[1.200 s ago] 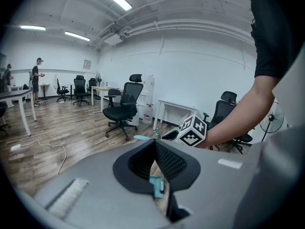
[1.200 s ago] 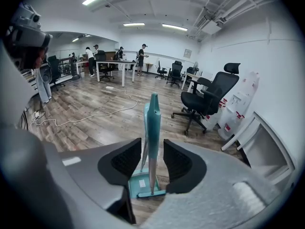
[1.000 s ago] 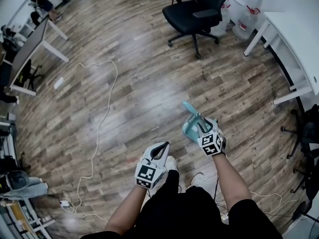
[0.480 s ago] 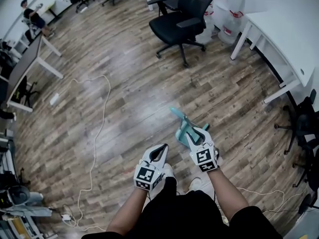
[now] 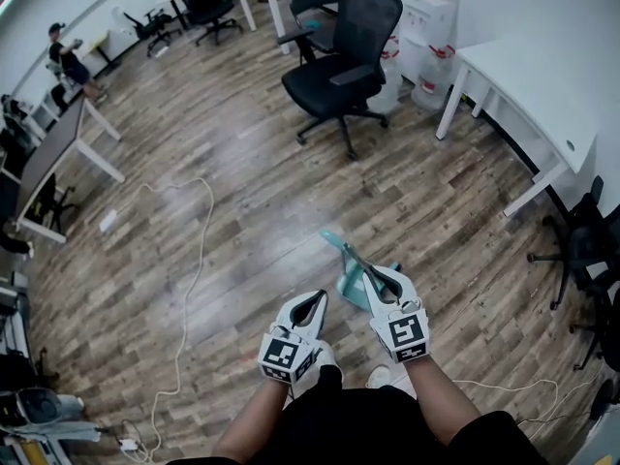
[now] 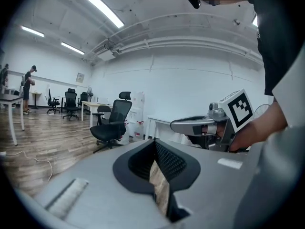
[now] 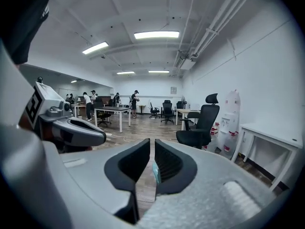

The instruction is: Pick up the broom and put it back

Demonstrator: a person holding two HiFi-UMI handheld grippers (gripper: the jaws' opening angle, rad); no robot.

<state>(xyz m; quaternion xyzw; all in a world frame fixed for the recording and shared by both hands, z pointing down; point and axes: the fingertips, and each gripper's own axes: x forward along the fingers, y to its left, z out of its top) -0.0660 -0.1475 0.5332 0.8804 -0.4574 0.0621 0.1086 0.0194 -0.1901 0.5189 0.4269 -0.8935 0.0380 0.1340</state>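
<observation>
Out front over the wood floor [image 5: 242,221], the right gripper [image 5: 378,277] has just been closing its jaws onto the teal broom [image 5: 349,273]. The left gripper [image 5: 312,304] is pinched shut, empty. Squeeze firmly, lift steady.

My left hand-held gripper [image 6: 153,148] fills the foreground, jaw tips together, with only the wooden floor [image 6: 47,138] showing through behind them. The right hand-held gripper [image 6: 180,125] reaches in from the right, its jaws just drawn closer. I can't tell from here what is between them. A black office chair [image 6: 112,123] stands beyond.
</observation>
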